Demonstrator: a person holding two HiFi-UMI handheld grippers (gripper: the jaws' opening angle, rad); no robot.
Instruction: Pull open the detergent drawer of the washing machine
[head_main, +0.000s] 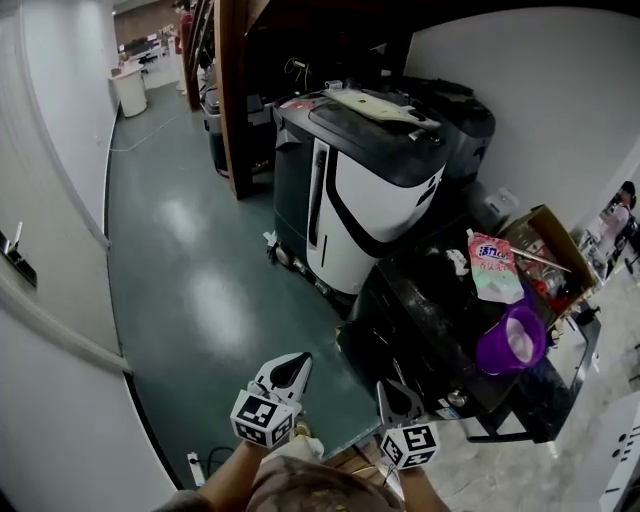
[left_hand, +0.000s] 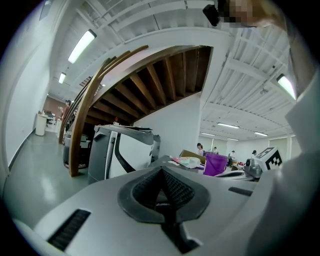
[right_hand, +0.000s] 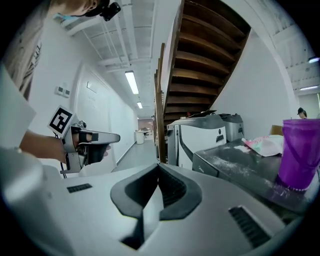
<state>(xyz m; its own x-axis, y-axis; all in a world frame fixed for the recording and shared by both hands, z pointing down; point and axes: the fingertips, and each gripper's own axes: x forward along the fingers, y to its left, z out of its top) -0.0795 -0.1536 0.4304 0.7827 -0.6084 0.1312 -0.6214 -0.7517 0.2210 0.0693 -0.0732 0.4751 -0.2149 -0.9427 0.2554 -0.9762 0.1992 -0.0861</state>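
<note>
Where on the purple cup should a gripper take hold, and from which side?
Grip the purple cup across its side wall at mid-height, coming in level from the near side with the right gripper. The cup stands upright with near-straight walls, and the pouch lies beyond it. The jaws are shut and must open first.

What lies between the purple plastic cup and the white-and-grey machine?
A pink-and-white soft pouch lies on the dark speckled top; right gripper view shows it.

Washing machine (head_main: 420, 325), front face hidden beneath its dark top in head view; purple cup (right_hand: 300, 150), cut by right edge in right gripper view; pink pouch (head_main: 495, 268), print too small to read.
</note>
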